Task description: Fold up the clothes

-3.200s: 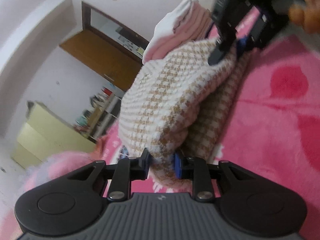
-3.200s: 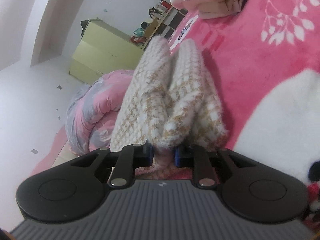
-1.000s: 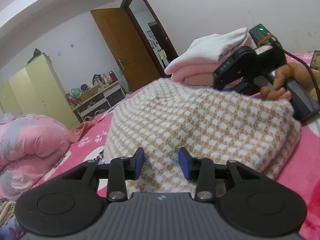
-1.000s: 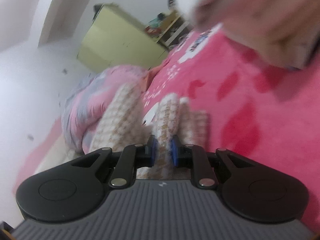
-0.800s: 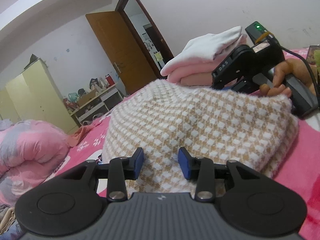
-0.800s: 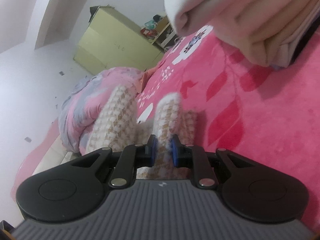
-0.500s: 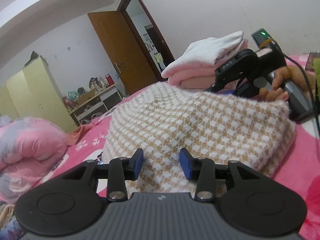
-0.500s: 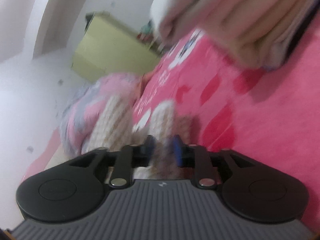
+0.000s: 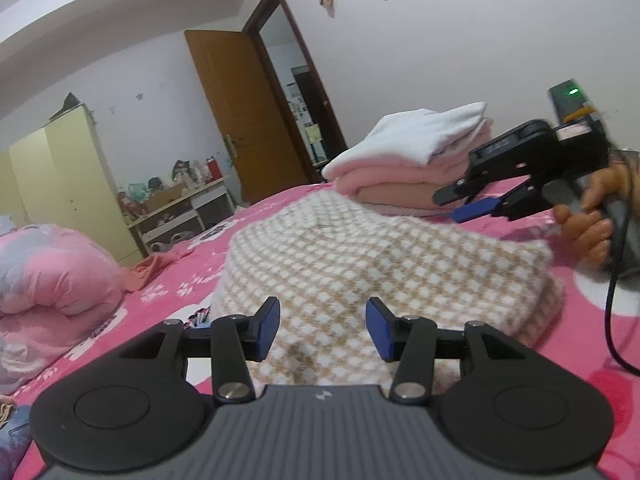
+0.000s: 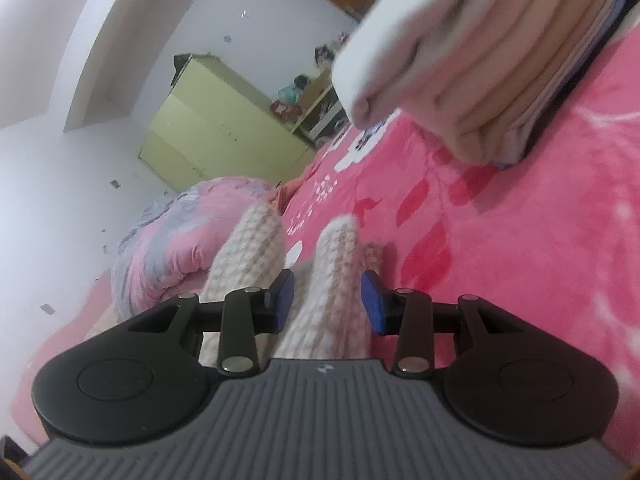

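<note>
Item: checked knit garment (image 9: 384, 264), tan and white, folded into a thick bundle on our bed's pink blanket (image 9: 592, 364). Our left gripper (image 9: 322, 328) sits at its near edge, jaws spread and opening; the knit lies between the blue pads (image 9: 268, 326) without being pressed. Our right gripper (image 9: 470, 204), held in a hand (image 9: 592, 216), hovers just beyond the bundle's far side, jaws parted, nothing pinched. In the right wrist view, that gripper (image 10: 327, 300) frames a knit fold (image 10: 334, 280) between its spread pads, untouched. Also listed: stack of folded clothes (image 9: 416, 164), white atop pink, behind the bundle; rolled pink quilt (image 9: 48, 276); yellow wardrobe (image 9: 60, 192); brown door (image 9: 240, 120).
</note>
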`<state>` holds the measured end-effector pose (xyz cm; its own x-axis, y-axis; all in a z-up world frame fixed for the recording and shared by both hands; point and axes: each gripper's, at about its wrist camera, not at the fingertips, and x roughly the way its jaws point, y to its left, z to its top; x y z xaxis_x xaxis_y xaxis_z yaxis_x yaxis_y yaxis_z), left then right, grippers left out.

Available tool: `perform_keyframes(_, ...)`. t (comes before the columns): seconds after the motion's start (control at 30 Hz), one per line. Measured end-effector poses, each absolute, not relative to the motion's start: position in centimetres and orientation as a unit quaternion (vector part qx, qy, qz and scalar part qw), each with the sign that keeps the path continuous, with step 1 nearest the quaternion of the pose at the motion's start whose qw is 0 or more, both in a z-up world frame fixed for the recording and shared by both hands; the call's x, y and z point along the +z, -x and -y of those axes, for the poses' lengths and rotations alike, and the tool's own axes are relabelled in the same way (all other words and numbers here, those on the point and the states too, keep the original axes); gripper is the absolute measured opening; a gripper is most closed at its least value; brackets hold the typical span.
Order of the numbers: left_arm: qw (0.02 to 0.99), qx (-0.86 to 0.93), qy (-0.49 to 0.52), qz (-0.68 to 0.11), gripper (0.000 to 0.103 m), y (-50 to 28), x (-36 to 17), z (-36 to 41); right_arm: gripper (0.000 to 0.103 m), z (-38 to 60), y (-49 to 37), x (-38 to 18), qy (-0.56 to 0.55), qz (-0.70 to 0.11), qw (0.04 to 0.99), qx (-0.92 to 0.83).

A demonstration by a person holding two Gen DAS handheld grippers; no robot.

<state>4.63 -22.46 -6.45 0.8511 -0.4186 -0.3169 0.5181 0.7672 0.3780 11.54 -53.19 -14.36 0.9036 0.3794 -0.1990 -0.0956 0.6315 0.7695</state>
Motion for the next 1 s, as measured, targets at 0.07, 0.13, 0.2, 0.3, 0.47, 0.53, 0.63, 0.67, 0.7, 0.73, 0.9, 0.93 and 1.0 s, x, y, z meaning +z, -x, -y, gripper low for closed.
perform_keyframes(0.07, 0.933, -0.257, -0.229, -0.108, 0.051, -4.3, -6.5, 22.4, 0.037, 53.0, -8.7, -13.9, -0.407, -0.166, 0.89, 0.123)
perform_keyframes(0.13, 0.932, -0.26, -0.227, -0.108, 0.052, -4.0, -6.5, 22.2, 0.037, 52.7, -5.5, -13.6, -0.412, -0.161, 0.89, 0.115)
perform_keyframes(0.2, 0.934, -0.257, -0.224, -0.109, 0.052, -3.8, -6.5, 21.9, 0.04, 51.8, -2.5, -13.6, -0.416, -0.162, 0.888, 0.108)
perform_keyframes(0.3, 0.937, -0.245, -0.216, -0.125, 0.053, -3.9, -6.6, 21.4, 0.054, 49.8, 0.6, -13.7, -0.419, -0.176, 0.884, 0.109)
perform_keyframes(0.47, 0.938, -0.24, -0.196, -0.155, 0.053, -4.5, -7.1, 20.6, 0.065, 46.0, 1.1, -14.1, -0.406, -0.21, 0.883, 0.108)
perform_keyframes(0.53, 0.937, -0.244, -0.186, -0.169, 0.052, -4.7, -7.2, 20.4, 0.067, 45.0, 0.3, -14.0, -0.392, -0.211, 0.89, 0.102)
perform_keyframes(0.63, 0.935, -0.254, -0.155, -0.193, 0.051, -5.4, -7.3, 20.1, 0.053, 44.1, -0.4, -13.4, -0.36, -0.202, 0.907, 0.085)
perform_keyframes(0.67, 0.935, -0.256, -0.15, -0.196, 0.051, -5.5, -7.4, 20.0, 0.033, 43.9, -0.6, -13.1, -0.352, -0.2, 0.911, 0.079)
perform_keyframes(0.7, 0.934, -0.257, -0.153, -0.195, 0.051, -5.4, -7.4, 20.0, 0.027, 43.7, -0.6, -12.9, -0.349, -0.201, 0.912, 0.075)
perform_keyframes(0.73, 0.934, -0.257, -0.157, -0.193, 0.05, -5.3, -7.4, 20.0, 0.022, 43.6, -0.6, -12.7, -0.346, -0.198, 0.914, 0.073)
perform_keyframes(0.9, 0.935, -0.265, -0.159, -0.176, 0.052, -4.5, -7.0, 19.3, 0.019, 44.2, 0.1, -13.7, -0.361, -0.198, 0.909, 0.069)
perform_keyframes(0.93, 0.936, -0.268, -0.155, -0.167, 0.052, -4.3, -6.6, 19.2, 0.018, 44.8, -0.2, -14.8, -0.383, -0.21, 0.897, 0.065)
perform_keyframes(1.0, 0.939, -0.274, -0.149, -0.147, 0.053, -3.9, -5.7, 19.0, 0.017, 46.2, 0.1, -16.9, -0.441, -0.207, 0.87, 0.076)
